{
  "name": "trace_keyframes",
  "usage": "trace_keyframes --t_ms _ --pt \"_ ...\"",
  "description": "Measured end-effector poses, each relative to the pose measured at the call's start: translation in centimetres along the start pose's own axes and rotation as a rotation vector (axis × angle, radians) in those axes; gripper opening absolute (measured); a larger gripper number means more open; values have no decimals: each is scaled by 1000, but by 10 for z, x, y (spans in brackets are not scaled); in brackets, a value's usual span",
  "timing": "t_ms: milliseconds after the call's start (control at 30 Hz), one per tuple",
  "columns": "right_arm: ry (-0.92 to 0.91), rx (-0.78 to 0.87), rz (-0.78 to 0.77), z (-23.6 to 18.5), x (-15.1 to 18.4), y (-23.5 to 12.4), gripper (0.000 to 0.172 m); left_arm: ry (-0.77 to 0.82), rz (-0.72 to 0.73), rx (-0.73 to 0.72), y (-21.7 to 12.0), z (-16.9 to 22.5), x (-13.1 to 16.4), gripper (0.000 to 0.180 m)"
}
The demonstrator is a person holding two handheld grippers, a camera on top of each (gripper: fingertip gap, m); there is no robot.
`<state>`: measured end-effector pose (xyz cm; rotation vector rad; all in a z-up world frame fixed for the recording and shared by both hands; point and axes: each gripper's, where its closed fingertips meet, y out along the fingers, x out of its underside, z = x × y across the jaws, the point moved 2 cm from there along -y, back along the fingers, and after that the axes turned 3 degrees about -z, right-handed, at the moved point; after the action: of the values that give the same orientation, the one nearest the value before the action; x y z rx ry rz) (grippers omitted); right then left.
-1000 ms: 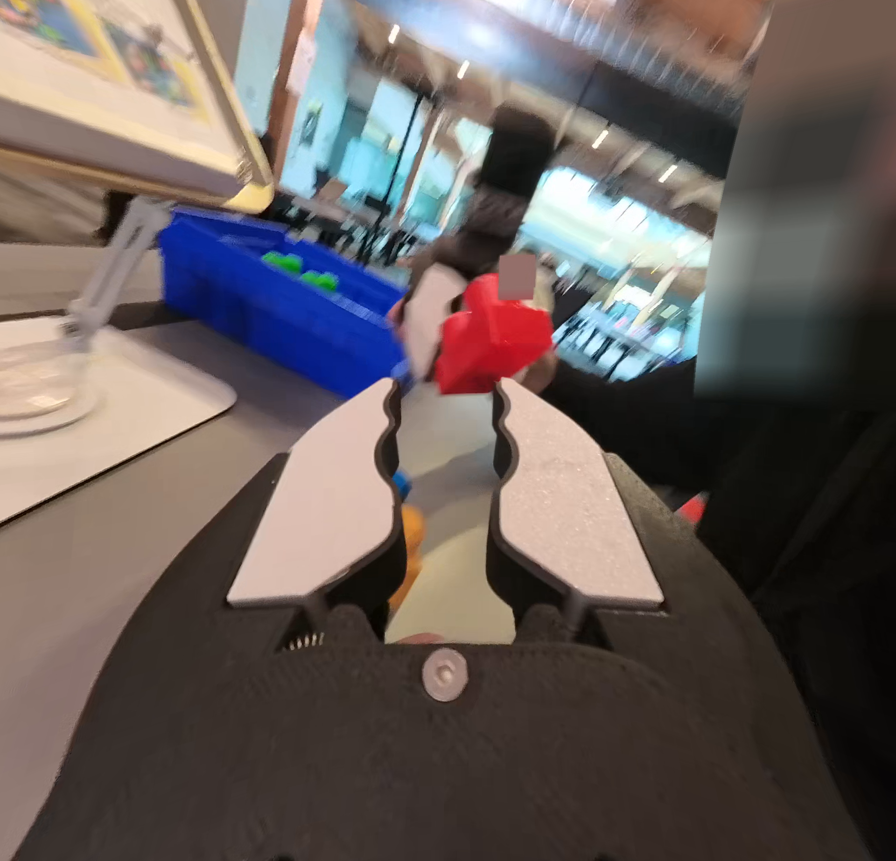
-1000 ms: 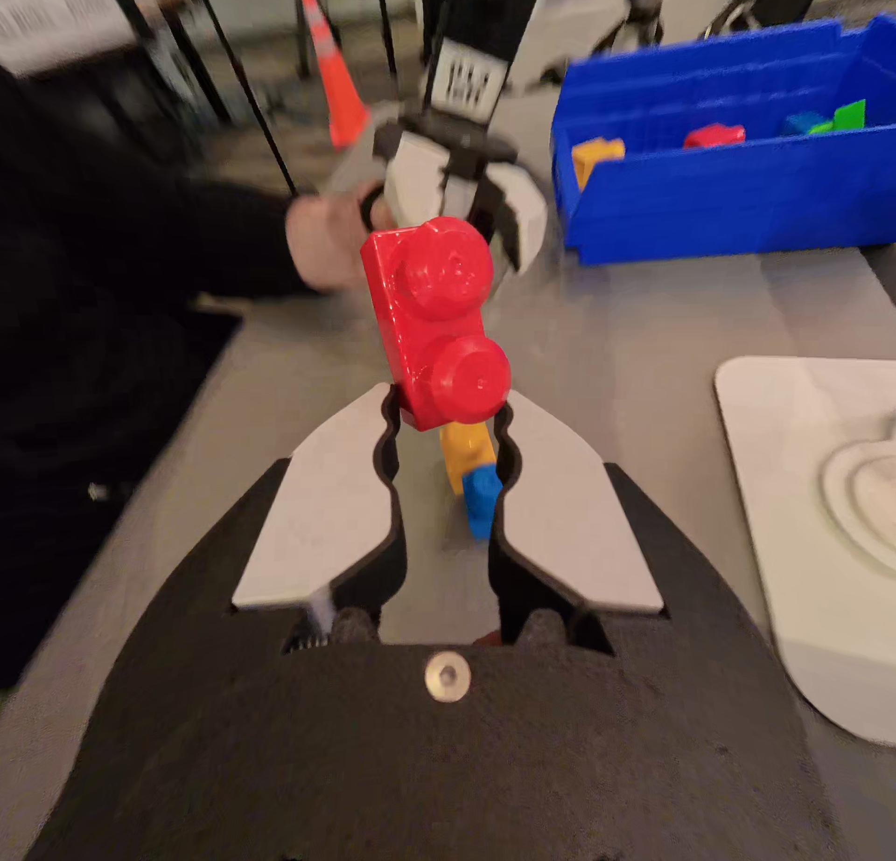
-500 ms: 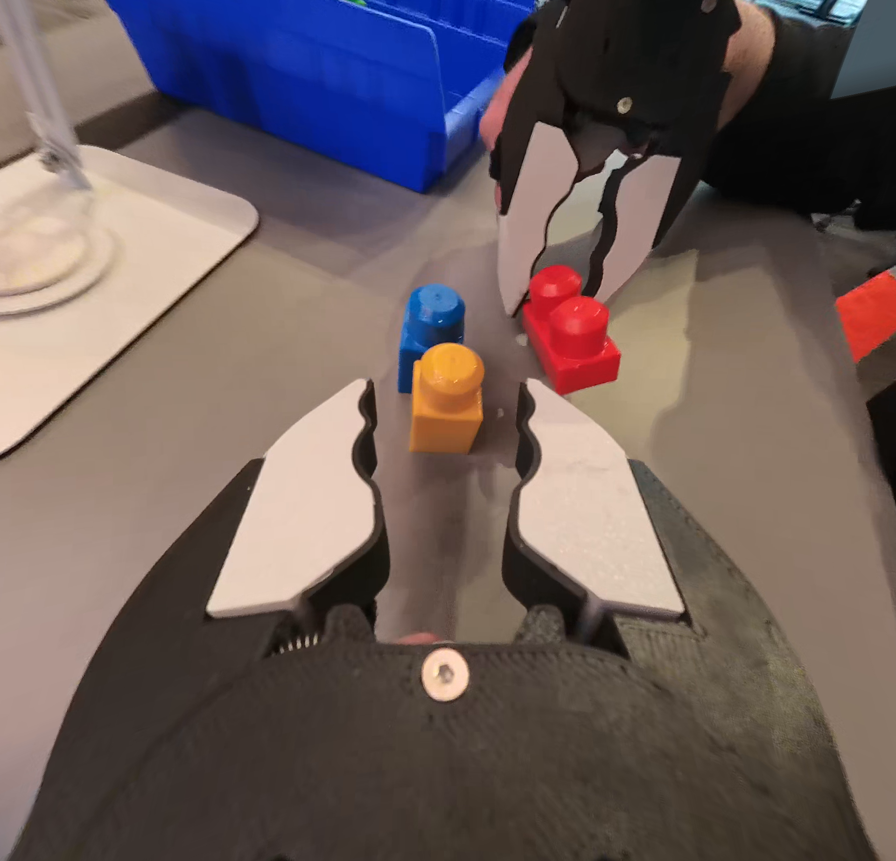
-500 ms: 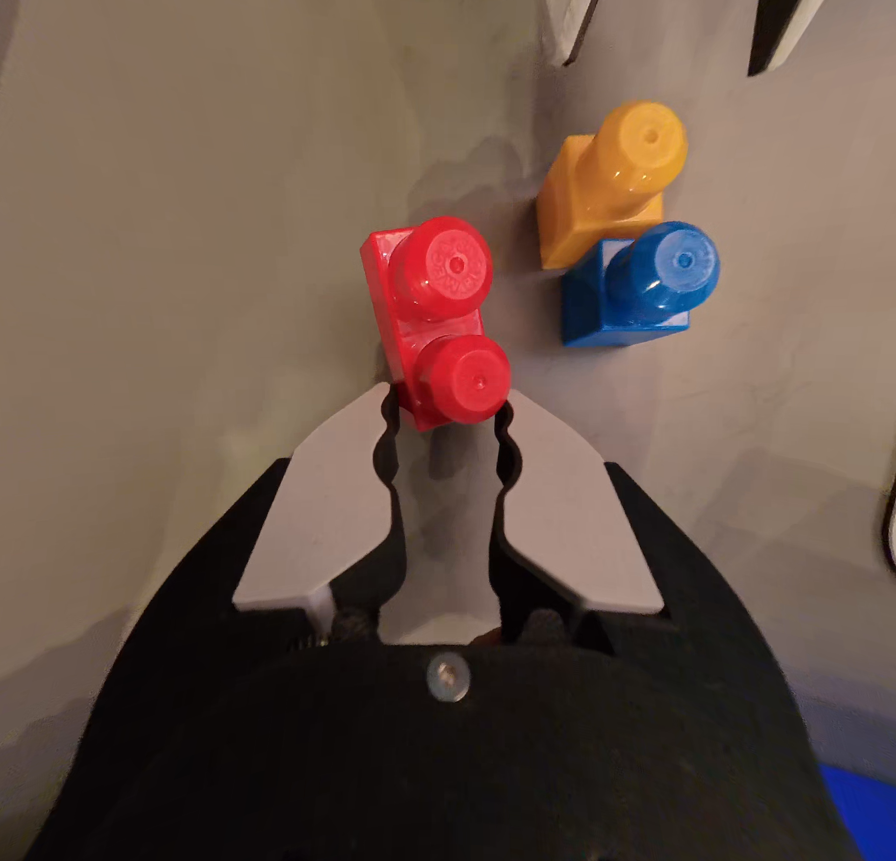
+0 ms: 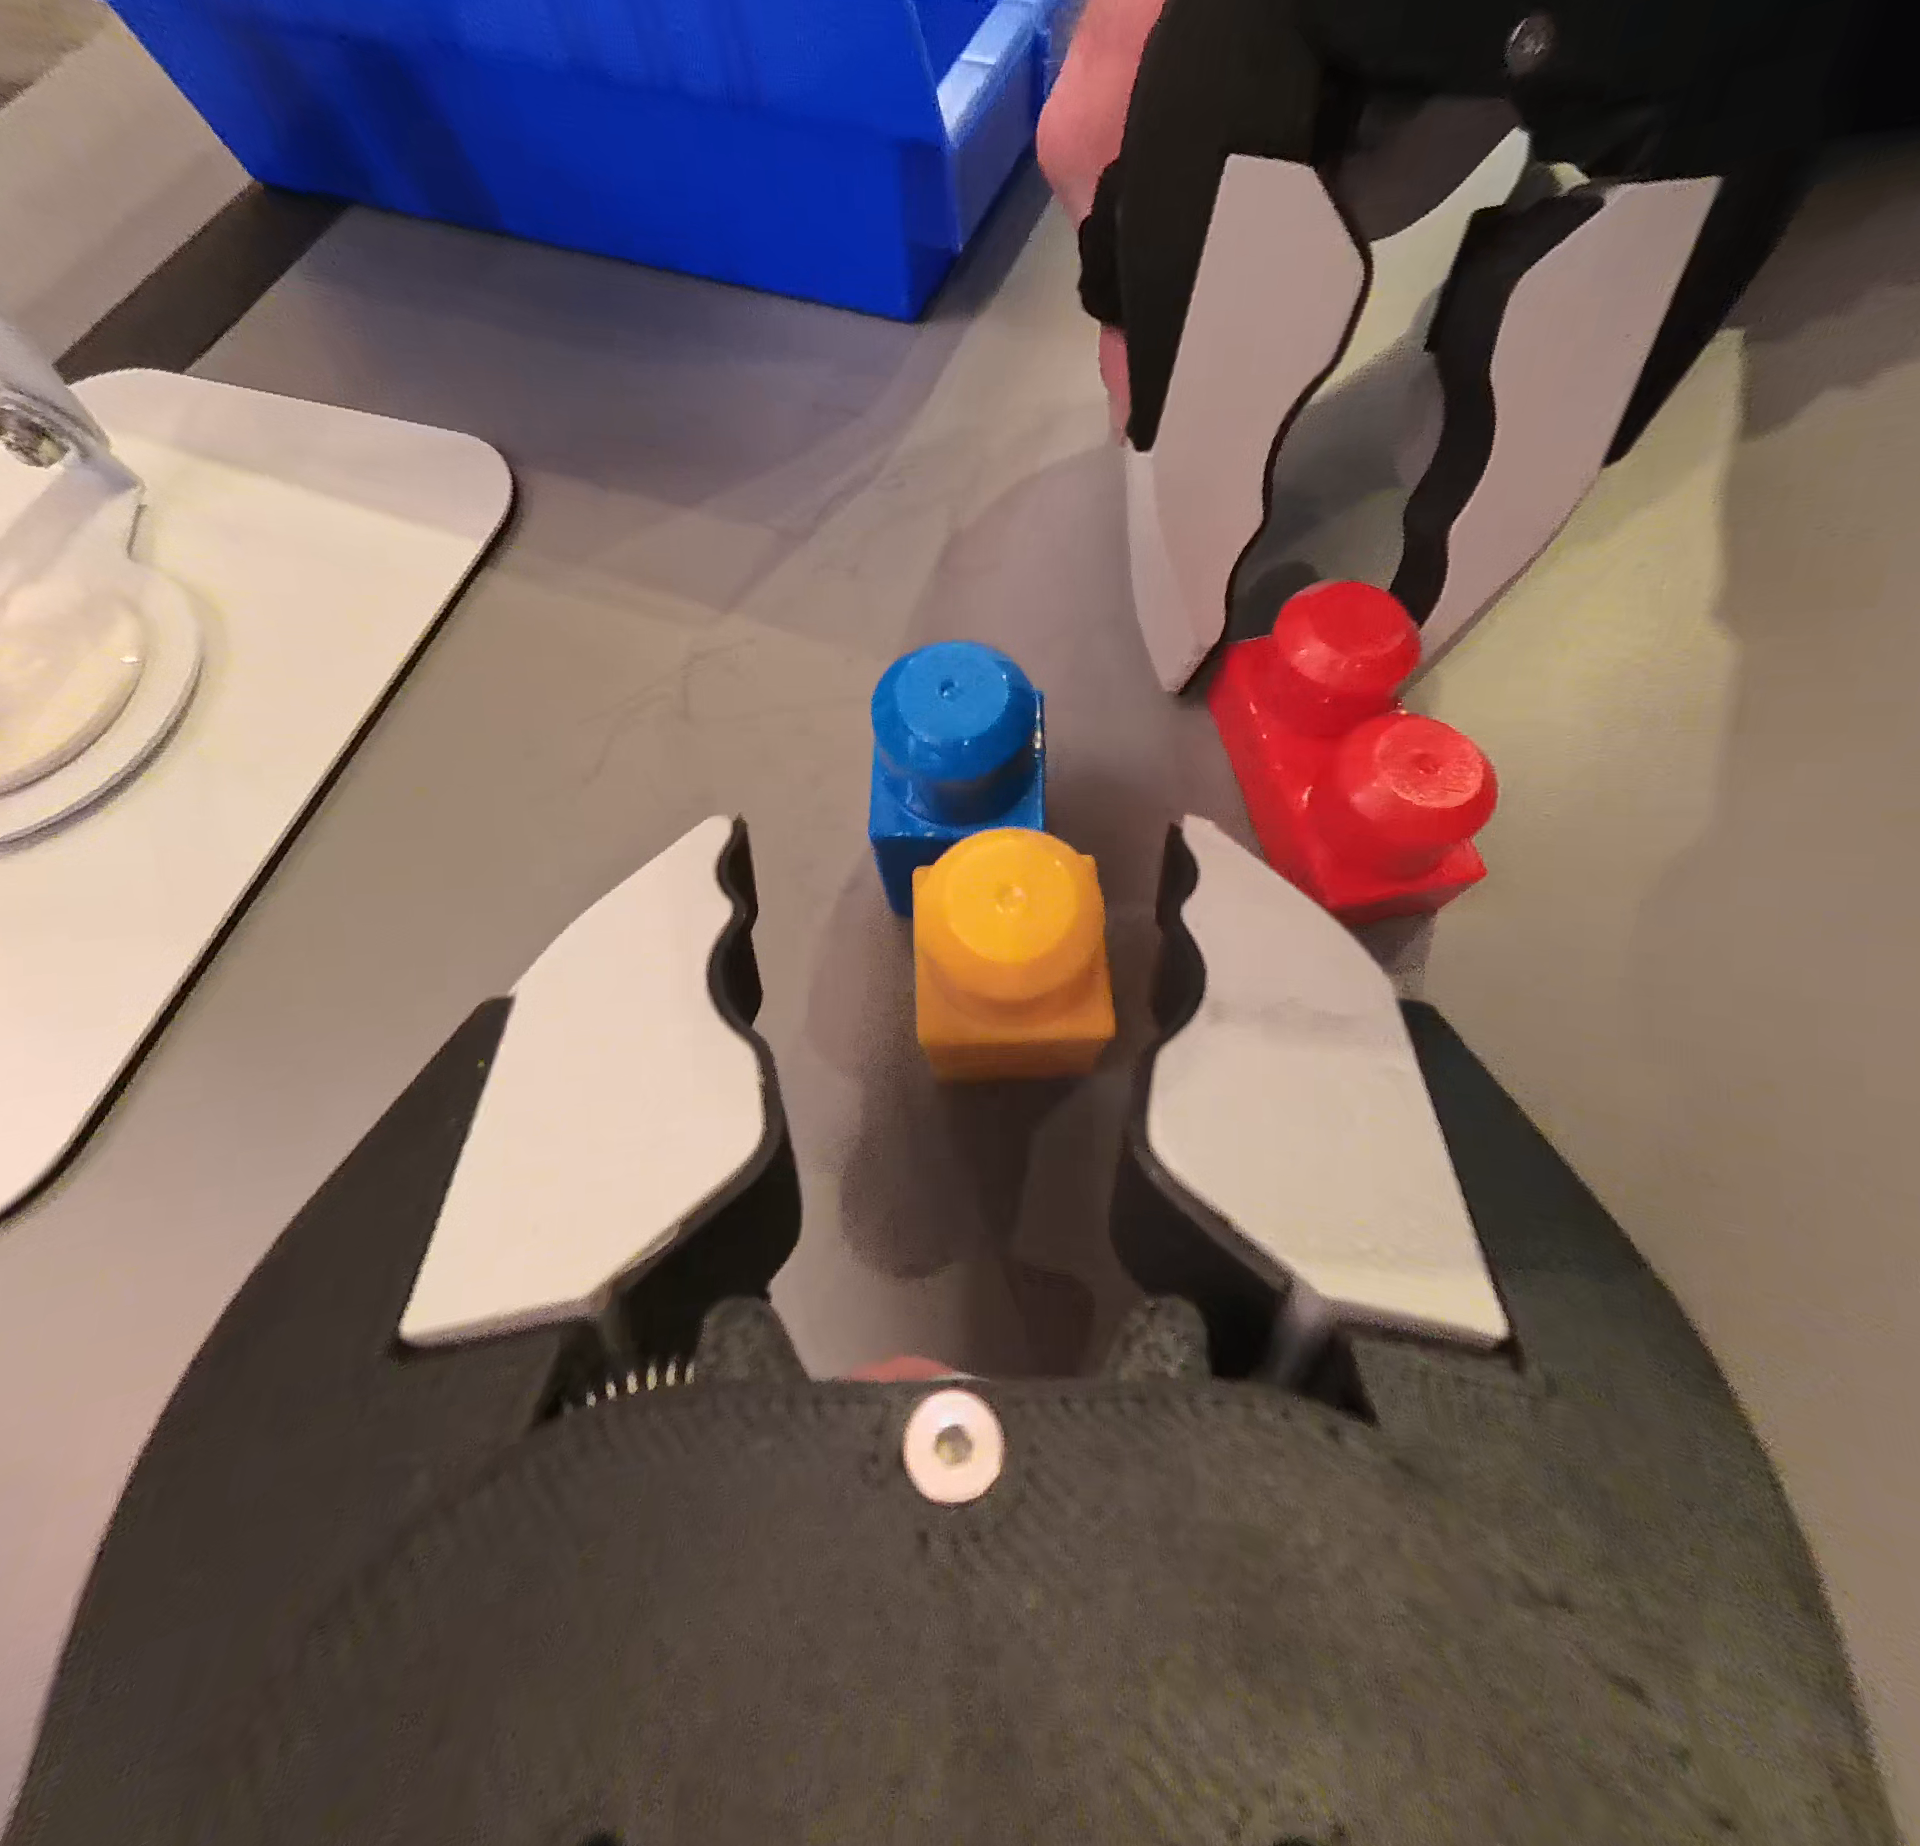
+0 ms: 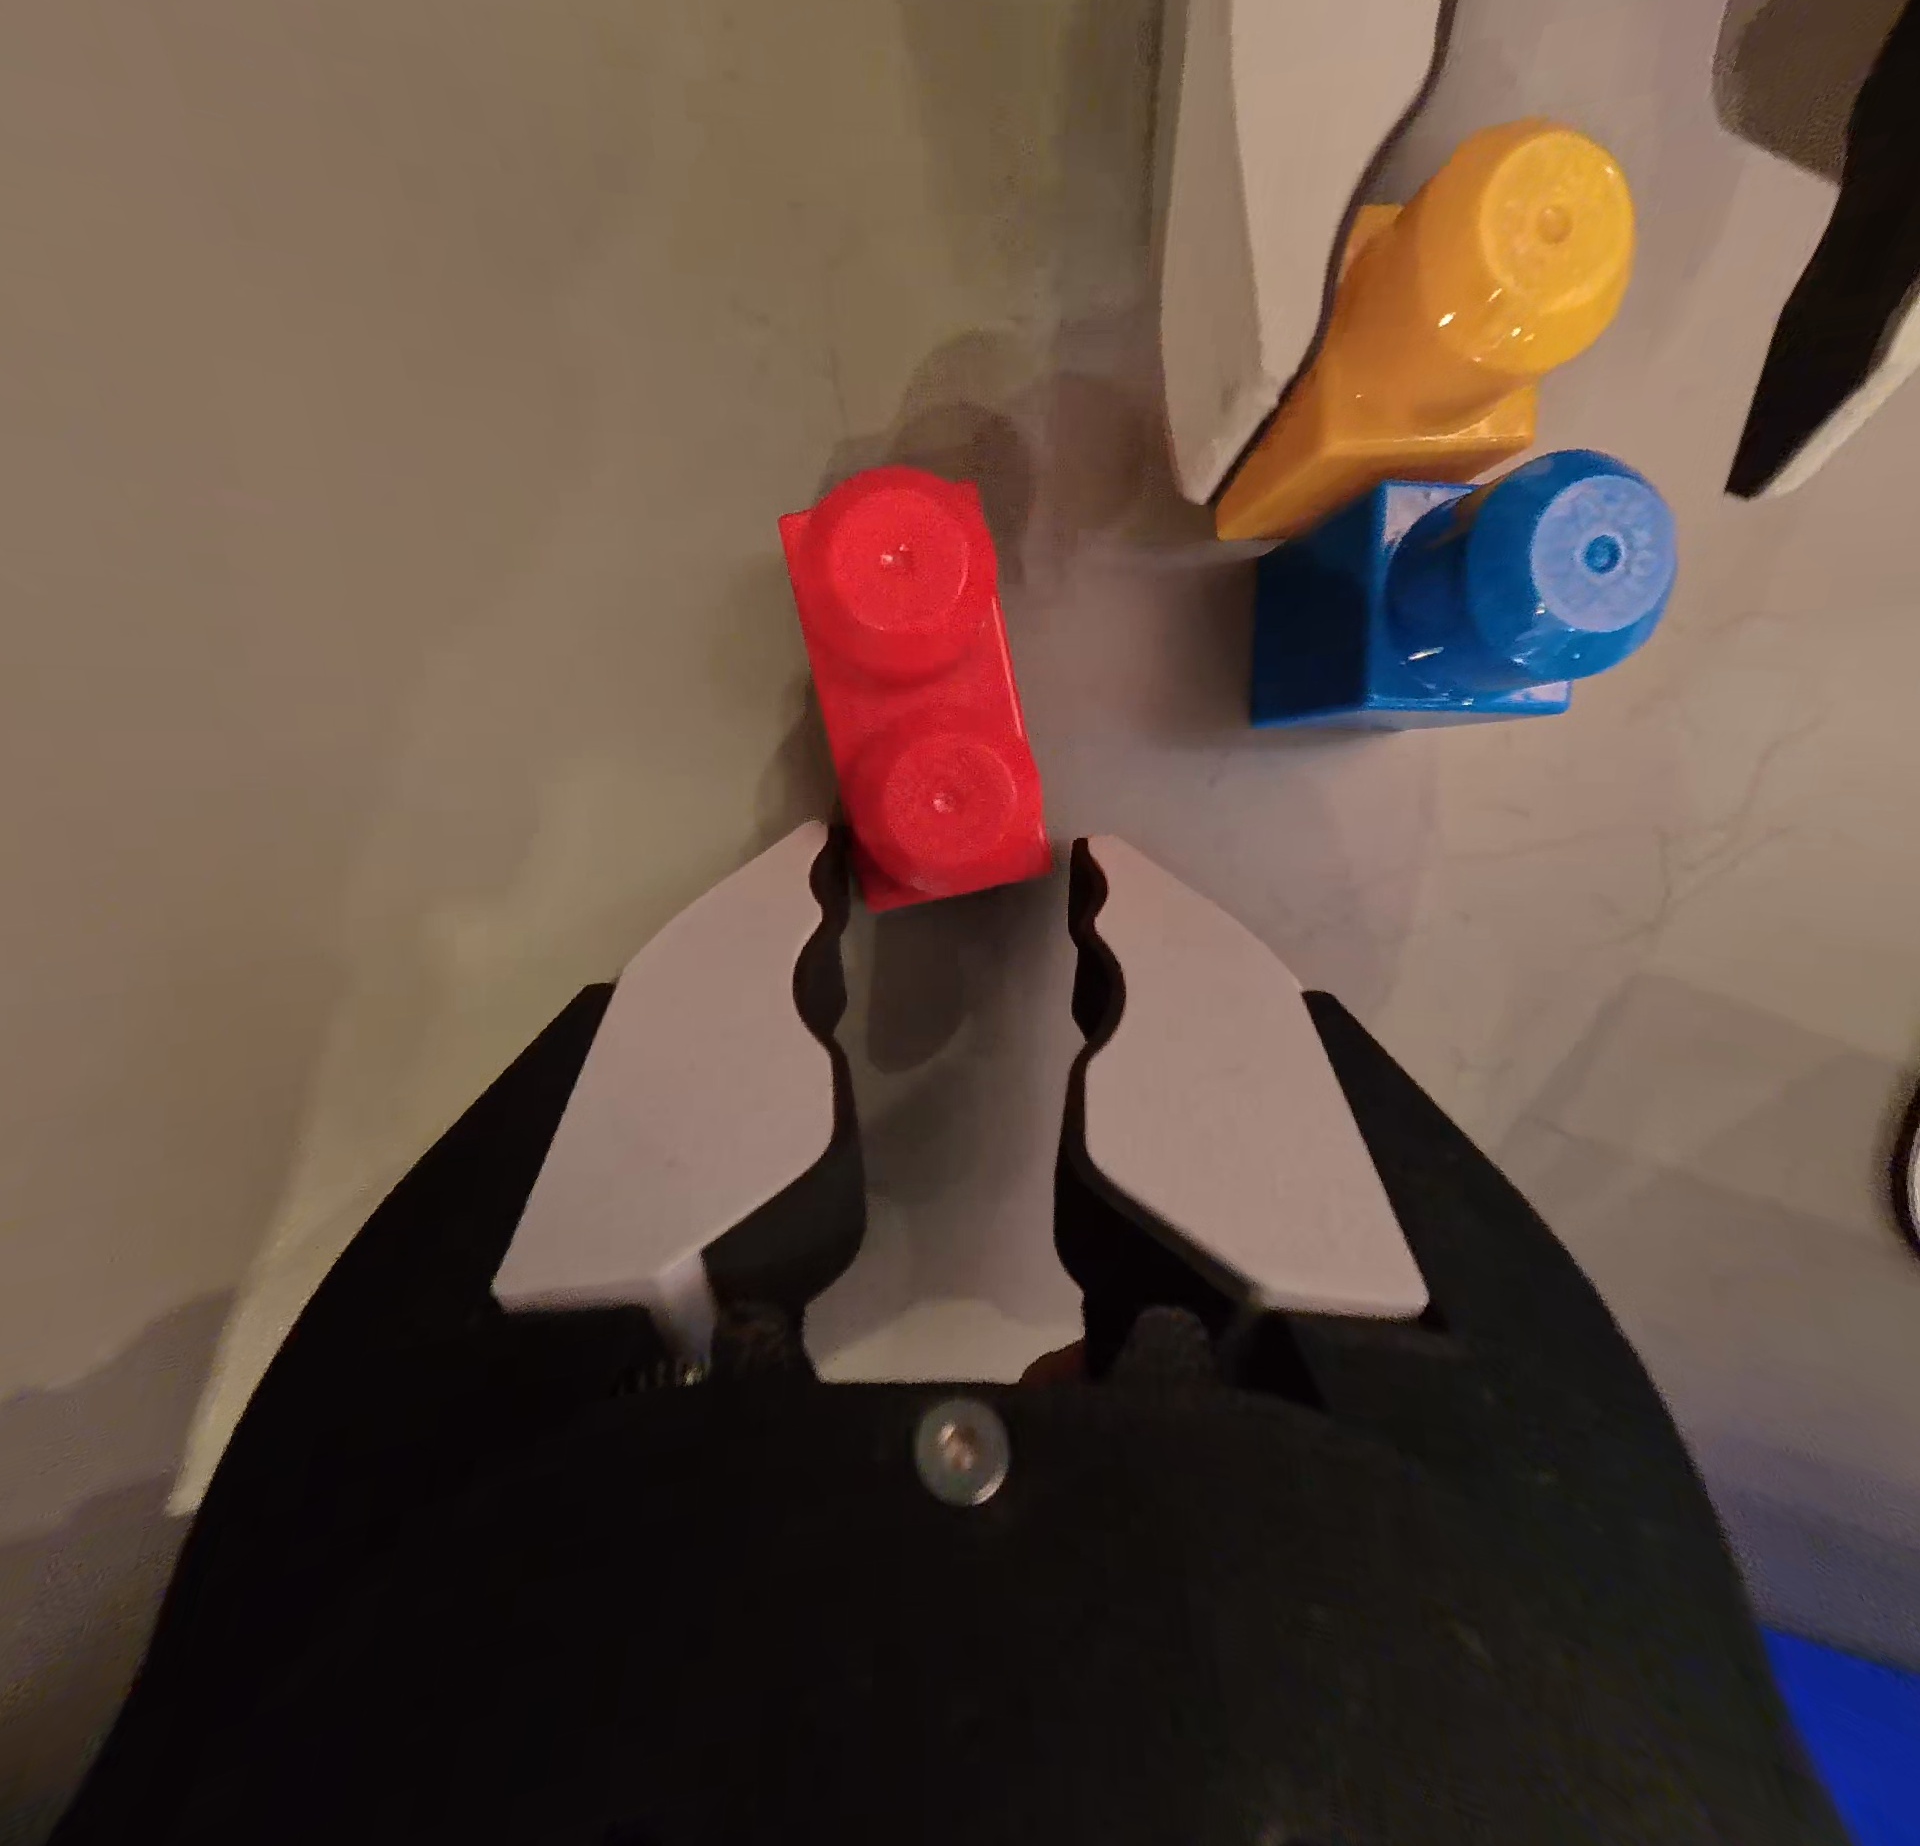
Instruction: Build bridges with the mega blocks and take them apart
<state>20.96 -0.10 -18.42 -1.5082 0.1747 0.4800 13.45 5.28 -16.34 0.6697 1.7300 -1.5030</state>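
A red two-stud block (image 6: 914, 684) lies flat on the grey table (image 5: 623, 570). My right gripper (image 6: 953, 840) stands over its near end, jaws slightly parted. The left pad is at the block's side and a gap shows at the right pad, so it is not gripped. In the left wrist view the right gripper (image 5: 1311, 658) straddles the red block's (image 5: 1351, 757) far stud. My left gripper (image 5: 956, 830) is wide open around an orange one-stud block (image 5: 1008, 955), with gaps on both sides. A blue one-stud block (image 5: 951, 757) stands touching the orange one, just beyond it.
A blue bin (image 5: 623, 82) stands at the back of the table. A white pad (image 5: 260, 601) with a clear stand base lies at the left. A hand in a black sleeve (image 5: 1081, 134) holds the right gripper.
The right gripper brought the red block down onto the table and its jaws parted a little, freeing the block. The left gripper opened wider and moved in around the orange block.
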Motion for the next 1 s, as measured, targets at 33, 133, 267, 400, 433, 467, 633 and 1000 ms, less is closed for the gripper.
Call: trace_keyframes --t_ms 33,133,267,400,433,467,633,1000 --pt "-1 0 -2 0 0 0 41 3 -18 16 3 1 0 71" --pt "-5 2 -7 1 2 -2 42 41 -30 31 9 1 -3 62" --pt "3 -1 3 2 3 -7 42 73 -69 58 17 4 -4 36" --pt "9 9 7 5 4 -12 41 70 -80 53 23 0 -6 36" --pt "10 11 8 5 4 -13 41 68 -80 41 24 -1 -7 36" --pt "12 12 10 6 4 -14 41 71 -80 32 25 -3 -8 36" --pt "21 18 30 9 4 -19 41 51 -39 31 17 -6 -12 35" --pt "29 18 46 11 3 -20 39 2 -97 24 8 -3 6 36"
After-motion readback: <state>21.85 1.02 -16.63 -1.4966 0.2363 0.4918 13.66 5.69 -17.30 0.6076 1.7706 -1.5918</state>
